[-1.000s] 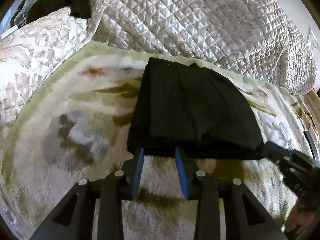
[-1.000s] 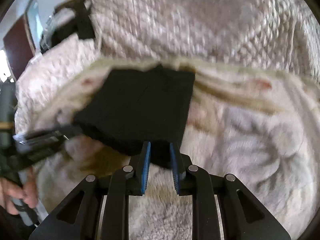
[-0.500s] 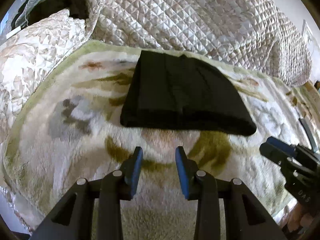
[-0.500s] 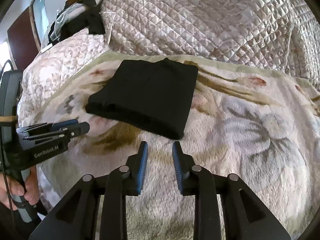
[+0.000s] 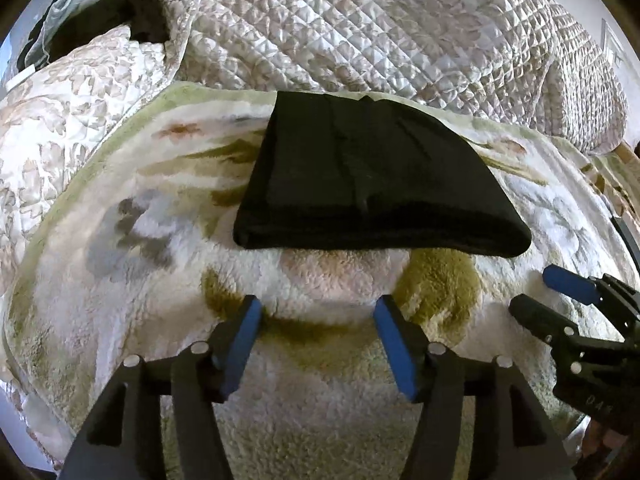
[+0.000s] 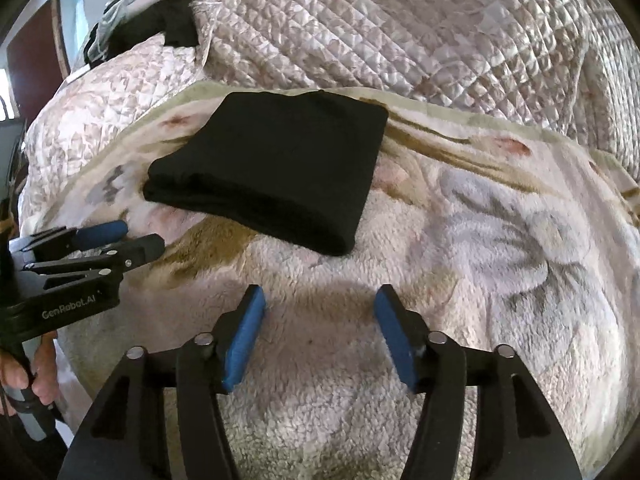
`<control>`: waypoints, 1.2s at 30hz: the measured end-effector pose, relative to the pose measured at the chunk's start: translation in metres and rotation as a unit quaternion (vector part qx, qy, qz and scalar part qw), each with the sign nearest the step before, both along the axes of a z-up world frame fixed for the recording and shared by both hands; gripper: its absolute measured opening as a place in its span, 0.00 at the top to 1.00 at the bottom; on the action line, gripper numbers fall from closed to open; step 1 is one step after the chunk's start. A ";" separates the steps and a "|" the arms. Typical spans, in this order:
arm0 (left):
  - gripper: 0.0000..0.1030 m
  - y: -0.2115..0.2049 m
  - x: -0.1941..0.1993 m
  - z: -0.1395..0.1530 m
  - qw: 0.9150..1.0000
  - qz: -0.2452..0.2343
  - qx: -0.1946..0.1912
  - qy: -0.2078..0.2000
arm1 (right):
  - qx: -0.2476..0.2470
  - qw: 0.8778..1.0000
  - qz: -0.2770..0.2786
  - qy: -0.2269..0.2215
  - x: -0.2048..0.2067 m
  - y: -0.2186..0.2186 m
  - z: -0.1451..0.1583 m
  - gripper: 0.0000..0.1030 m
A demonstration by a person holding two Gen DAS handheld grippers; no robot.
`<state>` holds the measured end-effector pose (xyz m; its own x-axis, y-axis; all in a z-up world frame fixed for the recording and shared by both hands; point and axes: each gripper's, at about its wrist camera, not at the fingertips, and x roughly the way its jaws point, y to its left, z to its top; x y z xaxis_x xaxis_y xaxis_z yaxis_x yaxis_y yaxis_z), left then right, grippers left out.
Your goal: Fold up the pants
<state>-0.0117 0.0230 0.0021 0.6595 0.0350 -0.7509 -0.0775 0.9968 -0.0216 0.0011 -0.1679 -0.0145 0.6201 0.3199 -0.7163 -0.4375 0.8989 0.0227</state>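
Observation:
Black pants point(image 5: 368, 184) point(image 6: 276, 168) lie folded into a thick rectangle on a fluffy floral blanket point(image 5: 120, 240) point(image 6: 480, 240). My left gripper point(image 5: 318, 316) hovers over the blanket short of the fold's near edge, its jaws opening, nothing between the blue pads. It shows from the side in the right wrist view as the left gripper point(image 6: 136, 238). My right gripper point(image 6: 320, 304) stands back from the pants' near right corner, jaws opening and empty. In the left wrist view the right gripper point(image 5: 540, 296) appears at the right edge.
A quilted bedspread point(image 5: 400, 32) point(image 6: 400, 32) rises in a heap behind the blanket. Dark clothes point(image 5: 120, 12) lie at the far left by a floral quilt point(image 5: 60, 120). A hand point(image 6: 32, 376) grips the left handle.
Both grippers let go of the pants' near edge, drew back toward me and spread their jaws wider. The folded pants settled flat on the blanket.

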 end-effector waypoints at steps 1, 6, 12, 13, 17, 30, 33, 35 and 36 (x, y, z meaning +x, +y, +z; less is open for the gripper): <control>0.38 0.000 0.000 0.000 1.000 0.000 -0.001 0.000 | -0.001 1.000 0.000 -0.002 0.000 0.000 0.000 0.41; 0.37 0.001 0.000 -0.001 1.000 0.001 -0.003 0.000 | 0.001 1.000 -0.001 -0.003 0.000 -0.001 0.000 0.40; 0.37 0.002 0.001 -0.001 1.000 0.001 -0.004 0.000 | 0.001 1.000 0.000 -0.004 0.000 -0.002 -0.001 0.40; 0.37 0.001 0.001 -0.001 1.000 0.000 -0.003 0.000 | 0.000 1.000 0.000 -0.004 0.000 -0.002 -0.001 0.40; 0.37 0.000 0.000 -0.002 1.000 -0.001 0.002 0.001 | 0.000 1.000 0.000 -0.004 0.000 -0.002 -0.001 0.40; 0.36 -0.001 0.000 -0.002 1.000 -0.001 0.005 0.001 | 0.002 1.000 0.002 -0.009 -0.001 -0.002 -0.001 0.38; 0.36 -0.001 0.000 -0.002 1.000 -0.001 0.005 0.001 | 0.003 1.000 0.002 -0.010 0.000 -0.001 0.000 0.37; 0.36 -0.001 0.000 -0.003 1.000 -0.001 0.005 0.001 | 0.004 1.000 0.002 -0.011 -0.001 -0.001 0.000 0.37; 0.36 -0.001 0.000 -0.003 1.000 -0.001 0.005 0.001 | 0.005 1.000 0.002 -0.011 -0.001 -0.001 0.000 0.37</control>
